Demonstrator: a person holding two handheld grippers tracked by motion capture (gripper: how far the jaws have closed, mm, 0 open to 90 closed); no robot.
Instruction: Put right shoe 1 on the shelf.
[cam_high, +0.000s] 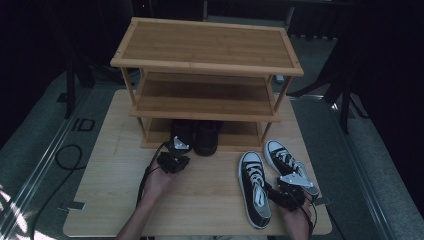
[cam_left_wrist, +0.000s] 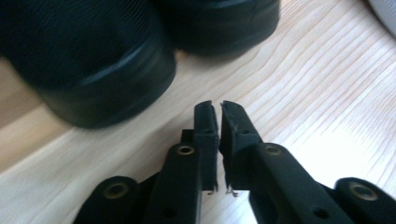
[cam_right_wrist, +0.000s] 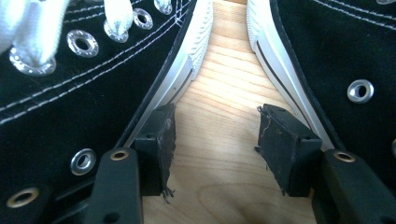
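Keeping the empty, nearly clenched left tongs (cam_left_wrist: 218, 109) clear of the black shoes (cam_left_wrist: 88, 60), centre the released right tongs (cam_right_wrist: 215, 123) between both sneakers (cam_high: 256, 187).

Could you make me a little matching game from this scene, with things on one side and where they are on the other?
Things:
1. black shoes
2. black-and-white sneakers
3. left tool
4. right tool

Places:
A. poking into the gap between two sneakers, jaws apart
B. on the bottom shelf of the wooden rack
C. just in front of the rack, jaws almost together, nothing between them
D. lying on the table, right of the rack's front

Pairs: 1-B, 2-D, 3-C, 4-A
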